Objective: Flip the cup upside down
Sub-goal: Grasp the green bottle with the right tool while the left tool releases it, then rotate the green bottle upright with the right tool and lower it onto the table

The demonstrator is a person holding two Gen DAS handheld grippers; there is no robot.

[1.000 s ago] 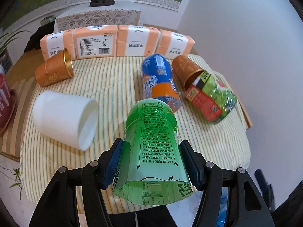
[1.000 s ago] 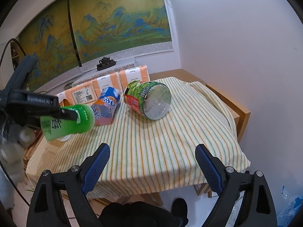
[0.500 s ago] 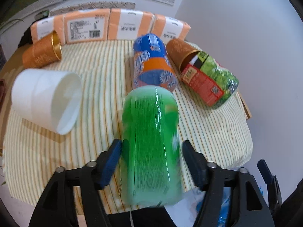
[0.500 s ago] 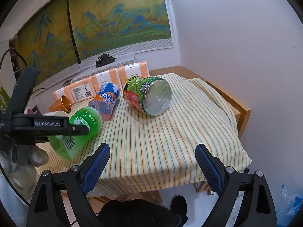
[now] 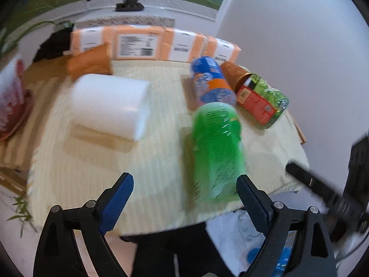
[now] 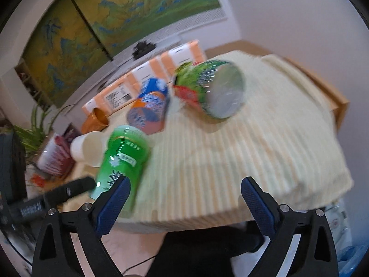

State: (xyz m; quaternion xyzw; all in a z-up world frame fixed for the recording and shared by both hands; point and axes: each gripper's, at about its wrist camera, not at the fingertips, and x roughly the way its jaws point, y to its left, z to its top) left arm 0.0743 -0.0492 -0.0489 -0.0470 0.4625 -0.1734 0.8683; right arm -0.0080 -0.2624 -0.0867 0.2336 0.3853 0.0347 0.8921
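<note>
The bright green cup (image 5: 216,152) stands bottom-up on the striped cloth near the table's front edge, its closed end on top. It also shows in the right wrist view (image 6: 122,159). My left gripper (image 5: 185,200) is open and empty, its jaws wide apart just in front of the cup and a little left of it. My right gripper (image 6: 185,203) is open and empty, with its left finger (image 6: 113,203) in front of the green cup. Both views are blurred by motion.
On the cloth lie a white cup (image 5: 110,106), a blue and orange cup (image 5: 211,83), a green and red cup (image 5: 263,99) and two orange-brown cups (image 5: 90,62). Orange packets (image 5: 147,43) line the back edge. A wall is close on the right.
My left gripper turned the green cup bottom-up, set it on the cloth, opened and drew back to the left. My right gripper swung left toward the cup.
</note>
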